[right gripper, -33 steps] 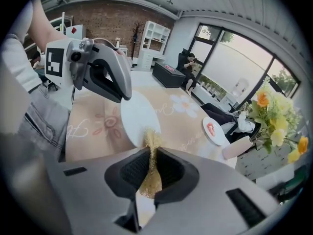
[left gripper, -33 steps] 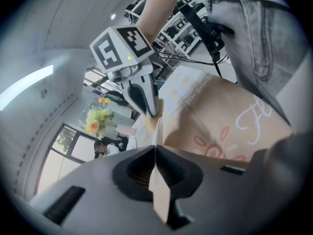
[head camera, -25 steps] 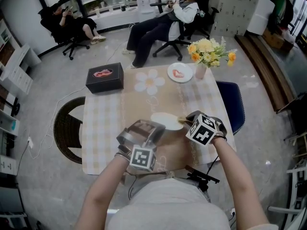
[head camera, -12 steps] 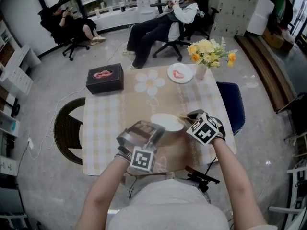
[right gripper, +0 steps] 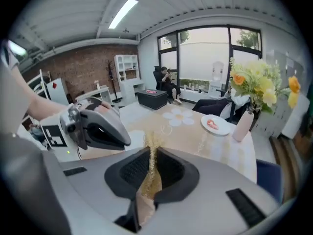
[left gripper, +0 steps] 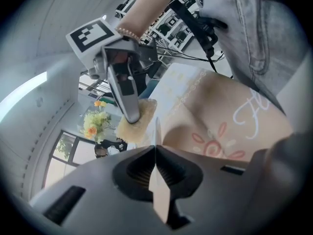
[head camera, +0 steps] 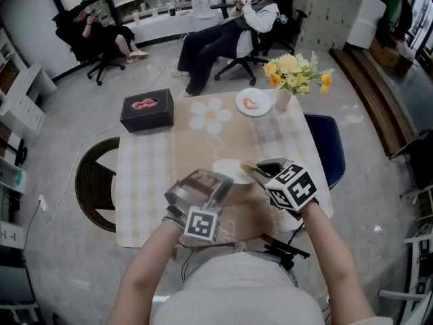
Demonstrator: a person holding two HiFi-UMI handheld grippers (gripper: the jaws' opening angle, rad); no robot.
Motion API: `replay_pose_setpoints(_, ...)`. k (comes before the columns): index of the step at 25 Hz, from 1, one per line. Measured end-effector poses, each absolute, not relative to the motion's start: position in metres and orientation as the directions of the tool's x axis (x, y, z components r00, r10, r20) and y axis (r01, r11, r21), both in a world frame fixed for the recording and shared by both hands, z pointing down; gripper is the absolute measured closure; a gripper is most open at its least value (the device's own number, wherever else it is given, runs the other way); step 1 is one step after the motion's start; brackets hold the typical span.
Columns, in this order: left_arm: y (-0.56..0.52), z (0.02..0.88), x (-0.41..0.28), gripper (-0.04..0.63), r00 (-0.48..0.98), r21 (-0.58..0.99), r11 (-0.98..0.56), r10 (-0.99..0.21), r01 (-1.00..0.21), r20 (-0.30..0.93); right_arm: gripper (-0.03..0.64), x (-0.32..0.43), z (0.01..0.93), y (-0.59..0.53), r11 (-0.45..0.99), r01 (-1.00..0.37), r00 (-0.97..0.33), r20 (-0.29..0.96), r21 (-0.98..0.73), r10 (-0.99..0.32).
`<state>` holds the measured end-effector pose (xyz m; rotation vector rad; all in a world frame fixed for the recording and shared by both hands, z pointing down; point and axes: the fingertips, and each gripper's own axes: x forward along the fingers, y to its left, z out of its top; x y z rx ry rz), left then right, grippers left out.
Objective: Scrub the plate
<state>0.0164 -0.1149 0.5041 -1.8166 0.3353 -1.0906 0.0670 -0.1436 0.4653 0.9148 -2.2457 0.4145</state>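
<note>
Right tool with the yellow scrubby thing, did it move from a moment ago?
Yes, a little. The right tool, shut on the yellow scrub pad, has slid left, farther over the white oval plate.

Both bare forearms reach forward. Left gripper (head camera: 218, 183) clamps the plate (head camera: 229, 168) rim; right gripper (head camera: 260, 168) pinches the sponge (right gripper: 151, 176).
</note>
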Motion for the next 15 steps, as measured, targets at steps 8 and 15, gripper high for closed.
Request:
replay_pose_setpoints(8, -0.113, 0.501, 0.019, 0.578, 0.548, -0.839, -0.484, -0.643, 0.251, 0.535, 0.575, 0.039, 0.463, -0.134, 0.687, -0.697, -0.605, 0.685, -0.208, -0.406)
replay_pose_setpoints(15, -0.102, 0.515, 0.018, 0.577, 0.526, -0.782, -0.541, -0.587, 0.310, 0.615, 0.574, 0.040, 0.480, -0.132, 0.717, -0.665, -0.597, 0.728, -0.212, -0.338)
